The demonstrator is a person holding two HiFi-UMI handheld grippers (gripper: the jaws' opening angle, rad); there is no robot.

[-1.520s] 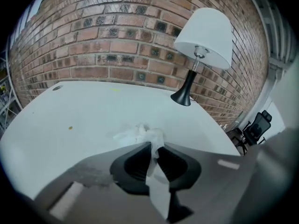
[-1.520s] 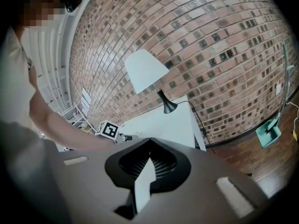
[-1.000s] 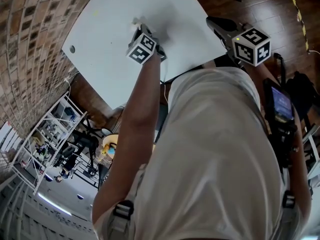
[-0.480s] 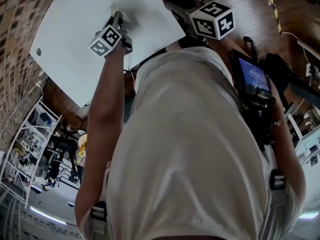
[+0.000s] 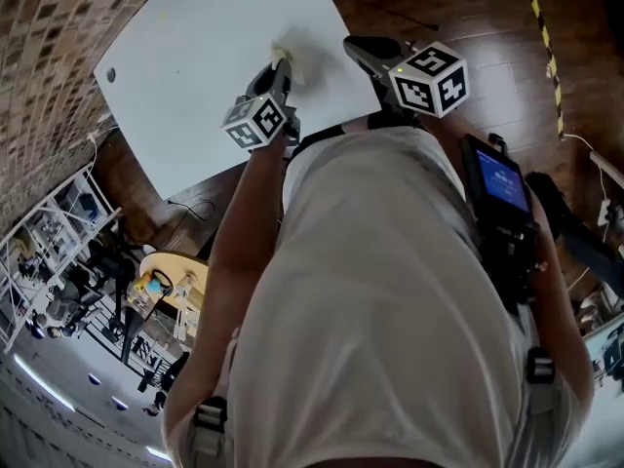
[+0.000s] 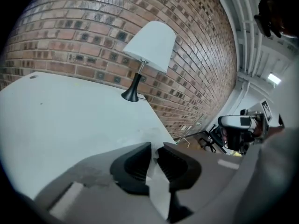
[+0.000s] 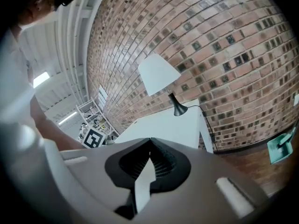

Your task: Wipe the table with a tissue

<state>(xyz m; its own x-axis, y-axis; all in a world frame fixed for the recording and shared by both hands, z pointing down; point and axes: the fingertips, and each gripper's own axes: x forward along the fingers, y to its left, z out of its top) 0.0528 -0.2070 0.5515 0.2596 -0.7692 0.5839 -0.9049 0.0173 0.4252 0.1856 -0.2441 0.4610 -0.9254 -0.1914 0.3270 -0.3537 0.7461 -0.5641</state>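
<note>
White tissue (image 5: 285, 57), pinched by left gripper (image 6: 153, 157), juts forward onto table (image 5: 195, 57) — right gripper (image 7: 149, 149) pressed together.

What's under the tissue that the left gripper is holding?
The tissue, pinched in the left gripper, sits over the white table. The patch of tabletop right beneath it is covered, so any dirt there can't be seen.

the person's left arm (image 5: 246, 247) stretches straight forward, and the left gripper (image 5: 280, 71) at its end tips down, jaws pinched on a tissue (image 6: 158, 186). the right gripper (image 5: 369, 51) is held near it, level, jaws pressed together.
</note>
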